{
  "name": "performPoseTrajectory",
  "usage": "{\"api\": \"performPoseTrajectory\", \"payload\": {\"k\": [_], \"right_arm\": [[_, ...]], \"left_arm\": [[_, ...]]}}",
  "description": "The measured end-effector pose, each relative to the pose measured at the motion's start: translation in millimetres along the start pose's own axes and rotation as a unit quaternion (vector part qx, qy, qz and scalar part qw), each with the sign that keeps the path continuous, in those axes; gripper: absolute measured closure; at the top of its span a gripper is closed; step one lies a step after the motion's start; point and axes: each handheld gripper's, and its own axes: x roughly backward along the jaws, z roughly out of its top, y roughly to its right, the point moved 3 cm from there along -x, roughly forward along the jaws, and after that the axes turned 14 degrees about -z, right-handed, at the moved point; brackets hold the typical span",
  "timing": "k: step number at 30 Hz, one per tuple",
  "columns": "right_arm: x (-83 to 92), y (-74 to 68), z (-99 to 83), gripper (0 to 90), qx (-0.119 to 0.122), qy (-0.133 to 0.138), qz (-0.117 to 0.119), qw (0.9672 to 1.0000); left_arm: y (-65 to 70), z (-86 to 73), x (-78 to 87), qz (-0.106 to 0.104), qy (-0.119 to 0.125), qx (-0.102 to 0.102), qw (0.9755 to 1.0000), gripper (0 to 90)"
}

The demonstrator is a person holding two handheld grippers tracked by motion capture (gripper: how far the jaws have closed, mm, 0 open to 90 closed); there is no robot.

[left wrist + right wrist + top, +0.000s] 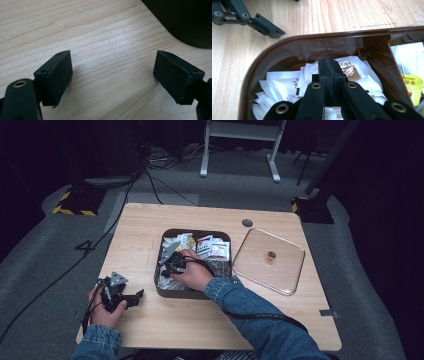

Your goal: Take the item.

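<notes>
The right gripper (329, 65) sits inside the brown box (159, 251), jaws pressed together over the white sachets (287, 86) in the compartment at the box's 7 o'clock corner. Whether a sachet edge is nipped between the pads cannot be made out — the jaws themselves hide the contact. The top sachet carries brown lettering, upside down in the right gripper view and partly covered; only "Ho" reads clearly. Moulded writing on the box's inner wall is too faint to read. A divider (384, 53) walls off the next compartment, where a yellow packet (413, 87) is cut off by the frame edge.

The left gripper (113, 75) rests on the wooden table (200, 320) at about 8 o'clock from the box, held in the left hand (102, 312), jaws spread with bare wood between them. The clear lid (269, 260) lies at 3 o'clock of the box; the right forearm's denim sleeve (250, 312) covers the box's near rim.
</notes>
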Motion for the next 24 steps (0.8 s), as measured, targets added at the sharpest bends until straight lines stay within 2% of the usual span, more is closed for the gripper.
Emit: {"api": "performPoseTrajectory", "payload": {"k": [9, 13, 16, 19, 21, 24], "right_arm": [[9.1, -2.3, 6.3, 90.0, -0.007, 0.016, 0.006, 0.9998], [8.1, -1.8, 7.4, 90.0, -0.001, 0.006, 0.001, 1.0], [3.4, -4.0, 5.4, 63.1, 0.006, 0.003, 0.006, 1.0], [-1.2, -6.1, 3.7, 46.0, 0.02, 0.003, -0.005, 0.9998], [-3.4, -6.1, 2.2, 43.5, 0.031, -0.005, -0.01, 0.9995], [-4.6, -4.1, 0.8, 48.1, 0.039, -0.006, -0.019, 0.9991]], "left_arm": [[0.0, 0.0, -0.1, 0.0, 0.001, 0.0, 1.0, 16.3], [0.1, 0.0, -0.1, 0.0, 0.001, 0.001, 1.0, 16.3], [0.0, 0.0, -0.1, 0.0, 0.001, 0.0, 1.0, 16.3], [0.1, 0.0, -0.1, 0.0, 0.001, 0.001, 1.0, 16.3], [0.0, 0.0, -0.1, 0.0, 0.001, 0.0, 1.0, 16.3], [0.0, 0.0, -0.1, 0.0, 0.001, 0.0, 1.0, 16.3]]}}
